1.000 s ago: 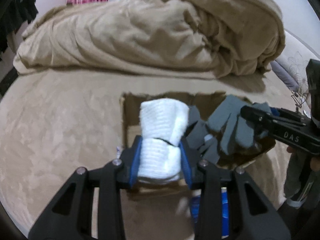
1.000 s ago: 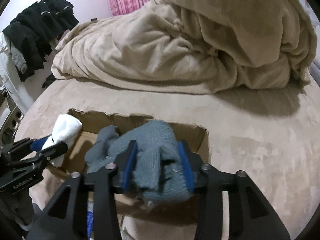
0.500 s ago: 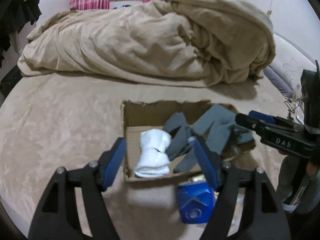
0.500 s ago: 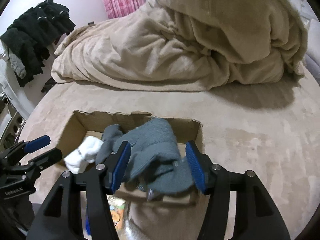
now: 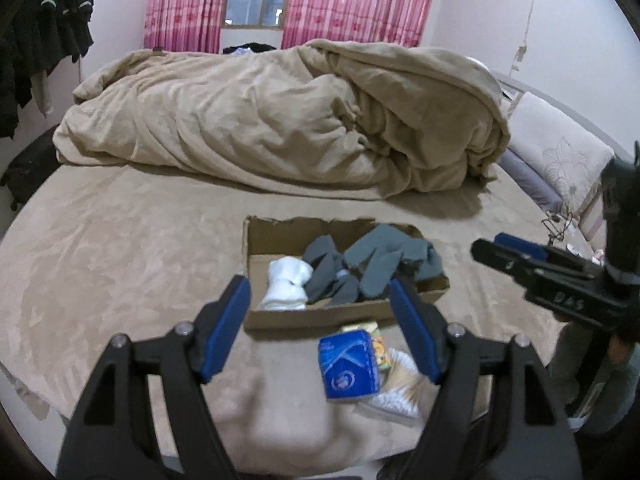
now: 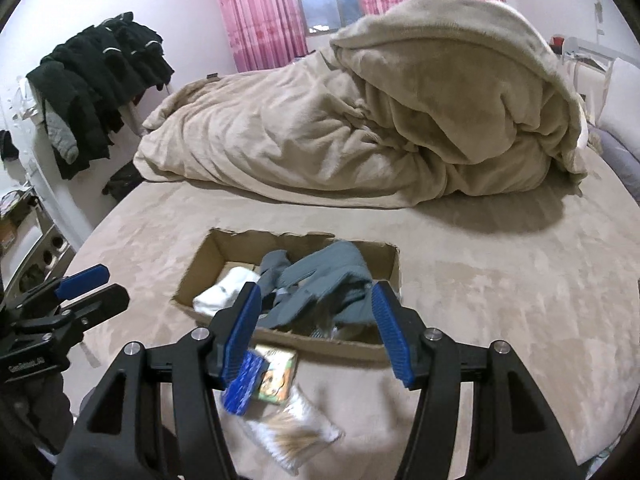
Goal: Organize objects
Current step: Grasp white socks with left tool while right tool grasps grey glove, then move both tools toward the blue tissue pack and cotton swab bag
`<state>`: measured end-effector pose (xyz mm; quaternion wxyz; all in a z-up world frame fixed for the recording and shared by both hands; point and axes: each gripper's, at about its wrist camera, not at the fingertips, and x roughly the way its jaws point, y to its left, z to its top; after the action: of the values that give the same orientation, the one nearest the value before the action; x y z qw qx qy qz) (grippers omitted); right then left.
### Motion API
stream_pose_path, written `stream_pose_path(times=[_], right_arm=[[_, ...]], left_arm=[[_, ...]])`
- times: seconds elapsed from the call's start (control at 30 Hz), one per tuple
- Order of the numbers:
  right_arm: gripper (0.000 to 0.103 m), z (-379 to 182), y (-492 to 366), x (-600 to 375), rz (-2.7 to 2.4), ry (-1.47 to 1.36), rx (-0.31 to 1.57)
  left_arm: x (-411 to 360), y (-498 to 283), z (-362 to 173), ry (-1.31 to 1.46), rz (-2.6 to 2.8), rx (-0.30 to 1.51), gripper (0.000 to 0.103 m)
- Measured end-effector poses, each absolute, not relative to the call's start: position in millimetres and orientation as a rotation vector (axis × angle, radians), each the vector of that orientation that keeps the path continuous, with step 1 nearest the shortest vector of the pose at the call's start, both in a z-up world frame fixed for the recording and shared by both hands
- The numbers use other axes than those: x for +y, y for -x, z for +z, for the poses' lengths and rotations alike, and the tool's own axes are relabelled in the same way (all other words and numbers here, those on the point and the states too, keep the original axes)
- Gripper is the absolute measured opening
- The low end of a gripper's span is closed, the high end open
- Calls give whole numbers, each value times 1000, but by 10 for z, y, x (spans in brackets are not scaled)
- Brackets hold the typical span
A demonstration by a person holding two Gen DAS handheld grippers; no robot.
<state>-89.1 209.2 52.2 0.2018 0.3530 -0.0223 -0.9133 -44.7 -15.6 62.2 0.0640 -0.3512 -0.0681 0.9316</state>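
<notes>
An open cardboard box (image 5: 256, 240) (image 6: 208, 256) sits on the bed. In it lie a rolled white sock (image 5: 286, 284) (image 6: 224, 290) at the left and grey gloves (image 5: 380, 264) (image 6: 328, 280) at the right. My left gripper (image 5: 320, 324) is open and empty, held back above the box's near edge; it also shows at the left of the right wrist view (image 6: 90, 284). My right gripper (image 6: 316, 328) is open and empty, just in front of the gloves; it also shows in the left wrist view (image 5: 508, 252).
In front of the box lie a blue packet (image 5: 348, 366) (image 6: 242, 386), a small printed pack (image 6: 276, 376) and a clear bag of sticks (image 6: 296, 428). A bunched beige duvet (image 5: 300, 120) fills the far bed. Dark clothes (image 6: 100, 84) hang at the left.
Both grippers opened and let go: the white sock and the grey gloves now lie in the box. Both grippers pulled back and up from the box.
</notes>
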Motion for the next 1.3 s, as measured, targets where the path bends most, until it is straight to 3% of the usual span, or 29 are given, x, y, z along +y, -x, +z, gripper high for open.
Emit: stream_pose_path(times=[0.3, 0.57, 0.63, 0.7, 0.8, 1.3], right_arm=[[67, 570, 436, 2170, -2560, -949, -114], [67, 191, 193, 2163, -2526, -1076, -96], [67, 85, 151, 2169, -2521, -1108, -99], [67, -28, 129, 2185, -2517, -1144, -115], [67, -187, 128, 2197, -2504, -1195, -143], [67, -824, 311, 2171, -2403, -1366, -237]], left_arm=[[-86, 106, 513, 1100, 2820, -148, 74], [-8, -23, 231, 1182, 2776, -141, 74], [1, -41, 133, 1208, 2762, -161, 78], [21, -52, 40, 1232, 2747, -184, 89], [71, -46, -79, 1260, 2736, -187, 93], [260, 271, -655, 1396, 2662, -158, 94]])
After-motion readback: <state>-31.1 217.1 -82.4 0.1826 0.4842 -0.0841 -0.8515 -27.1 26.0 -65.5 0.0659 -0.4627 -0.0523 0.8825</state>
